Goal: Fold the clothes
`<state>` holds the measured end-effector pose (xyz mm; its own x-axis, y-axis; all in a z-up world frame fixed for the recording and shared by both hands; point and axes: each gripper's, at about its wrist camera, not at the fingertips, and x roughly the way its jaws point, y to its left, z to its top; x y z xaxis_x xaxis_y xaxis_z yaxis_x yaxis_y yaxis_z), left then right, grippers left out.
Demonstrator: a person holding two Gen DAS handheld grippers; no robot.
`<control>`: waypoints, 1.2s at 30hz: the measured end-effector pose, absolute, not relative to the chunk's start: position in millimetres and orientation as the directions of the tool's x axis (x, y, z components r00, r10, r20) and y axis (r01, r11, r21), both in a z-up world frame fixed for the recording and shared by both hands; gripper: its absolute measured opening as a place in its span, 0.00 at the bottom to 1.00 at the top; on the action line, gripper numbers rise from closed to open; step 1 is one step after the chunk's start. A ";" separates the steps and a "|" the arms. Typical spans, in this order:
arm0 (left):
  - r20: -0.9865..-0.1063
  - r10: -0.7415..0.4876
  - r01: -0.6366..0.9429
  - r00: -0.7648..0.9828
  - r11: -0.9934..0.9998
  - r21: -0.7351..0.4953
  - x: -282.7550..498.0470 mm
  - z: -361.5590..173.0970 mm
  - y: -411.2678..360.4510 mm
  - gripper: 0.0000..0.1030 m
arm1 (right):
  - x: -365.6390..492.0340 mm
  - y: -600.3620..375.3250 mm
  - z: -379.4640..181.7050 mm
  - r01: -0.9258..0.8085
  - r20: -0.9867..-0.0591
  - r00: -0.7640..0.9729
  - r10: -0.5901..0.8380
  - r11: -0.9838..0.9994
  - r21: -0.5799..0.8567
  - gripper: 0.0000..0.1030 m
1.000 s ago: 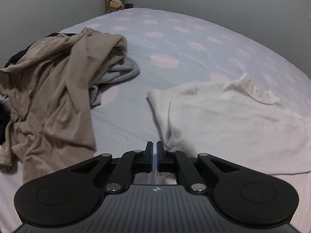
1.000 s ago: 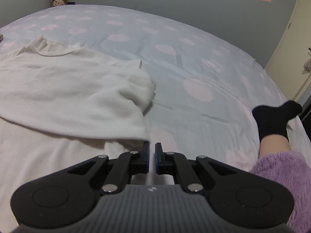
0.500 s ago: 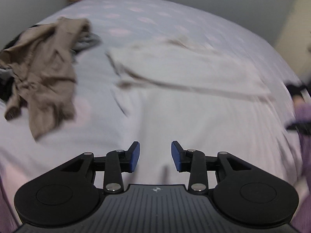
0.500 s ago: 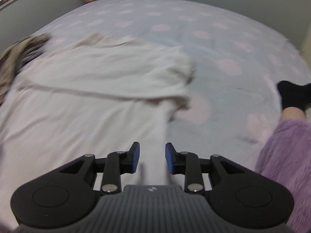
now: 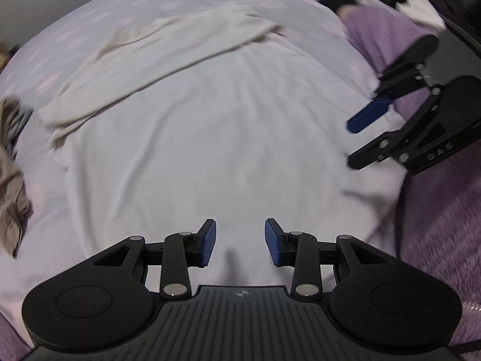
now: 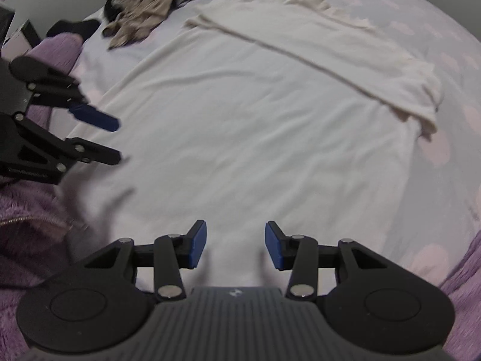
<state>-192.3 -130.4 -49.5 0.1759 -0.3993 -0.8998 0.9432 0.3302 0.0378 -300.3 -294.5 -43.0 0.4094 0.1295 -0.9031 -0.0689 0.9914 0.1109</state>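
Hovering spread over the white shirt [image 6: 255,126], both claws; only right view shows the tan pile [image 6: 150,3] whole.

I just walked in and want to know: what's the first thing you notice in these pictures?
A big white shirt spread flat across the middle of the spotted bed sheet, its top part folded over. Two black tongs with blue tips hang open above its near edge, the left tongs and the right tongs. A crumpled tan garment lies beside the shirt.
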 end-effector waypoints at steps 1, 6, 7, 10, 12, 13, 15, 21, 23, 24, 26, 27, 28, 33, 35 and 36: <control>-0.903 -0.394 0.950 0.172 0.309 0.046 -198.4 -49.9 -132.5 0.33 | -304.2 -290.7 -44.4 -0.071 -0.906 0.401 0.138 0.990 0.120 0.45; -0.917 -0.368 0.966 0.153 0.250 0.061 -214.6 -52.9 -132.6 0.33 | -325.0 -273.9 -50.4 -0.071 -0.916 0.372 0.149 0.989 0.131 0.45; -0.919 -0.364 0.969 0.150 0.238 0.064 -217.2 -53.0 -132.4 0.33 | -328.4 -272.0 -51.0 -0.071 -0.918 0.367 0.147 0.989 0.130 0.45; -0.926 -0.352 0.977 0.136 0.202 0.067 -223.8 -54.3 -131.9 0.33 | -336.4 -266.3 -51.9 -0.079 -0.923 0.360 0.137 0.990 0.117 0.45; -0.933 -0.340 0.984 0.120 0.168 0.065 -227.9 -57.2 -132.7 0.33 | -341.1 -261.3 -52.5 -0.096 -0.925 0.357 0.128 0.990 0.099 0.46; -0.937 -0.332 0.987 0.111 0.150 0.064 -229.8 -59.2 -133.8 0.33 | -342.6 -258.8 -53.6 -0.109 -0.927 0.354 0.120 0.990 0.087 0.46; -0.948 -0.308 0.993 0.084 0.108 0.053 -233.2 -65.1 -135.8 0.34 | -344.6 -253.9 -56.2 -0.133 -0.931 0.349 0.104 0.989 0.061 0.46; -0.971 -0.240 0.999 0.019 0.050 0.008 -234.0 -83.5 -138.5 0.45 | -340.4 -241.9 -67.0 -0.220 -0.942 0.311 0.125 0.974 0.056 0.56; -0.976 -0.220 0.998 -0.010 0.054 -0.022 -230.9 -92.6 -140.0 0.46 | -336.9 -240.2 -73.5 -0.229 -0.949 0.291 0.118 0.972 0.051 0.56; -0.978 -0.208 0.998 -0.019 0.056 -0.031 -229.9 -97.6 -141.1 0.46 | -335.5 -239.7 -75.6 -0.227 -0.952 0.285 0.111 0.973 0.045 0.56; -0.983 -0.185 0.998 -0.021 0.054 -0.031 -229.8 -107.5 -143.8 0.46 | -332.4 -239.2 -78.6 -0.223 -0.955 0.283 0.088 0.974 0.023 0.56; -0.983 -0.183 0.998 -0.020 0.051 -0.030 -230.2 -110.6 -145.1 0.49 | -331.0 -239.1 -80.0 -0.223 -0.956 0.283 0.077 0.975 0.013 0.56; -0.982 -0.186 0.998 -0.023 0.051 -0.034 -230.4 -112.0 -146.1 0.52 | -329.6 -238.8 -81.3 -0.222 -0.957 0.282 0.067 0.975 0.003 0.56; -0.980 -0.201 0.997 -0.012 0.072 -0.027 -231.5 -115.4 -146.1 0.54 | -322.7 -234.8 -89.2 -0.247 -0.965 0.259 0.036 0.968 -0.030 0.54; -0.978 -0.211 0.996 0.001 0.089 -0.018 -231.8 -115.4 -144.6 0.53 | -322.4 -236.1 -88.4 -0.241 -0.963 0.267 0.029 0.970 -0.038 0.46; -0.977 -0.215 0.995 0.011 0.097 -0.010 -231.9 -115.2 -144.0 0.48 | -322.4 -237.0 -87.9 -0.236 -0.962 0.271 0.025 0.971 -0.042 0.42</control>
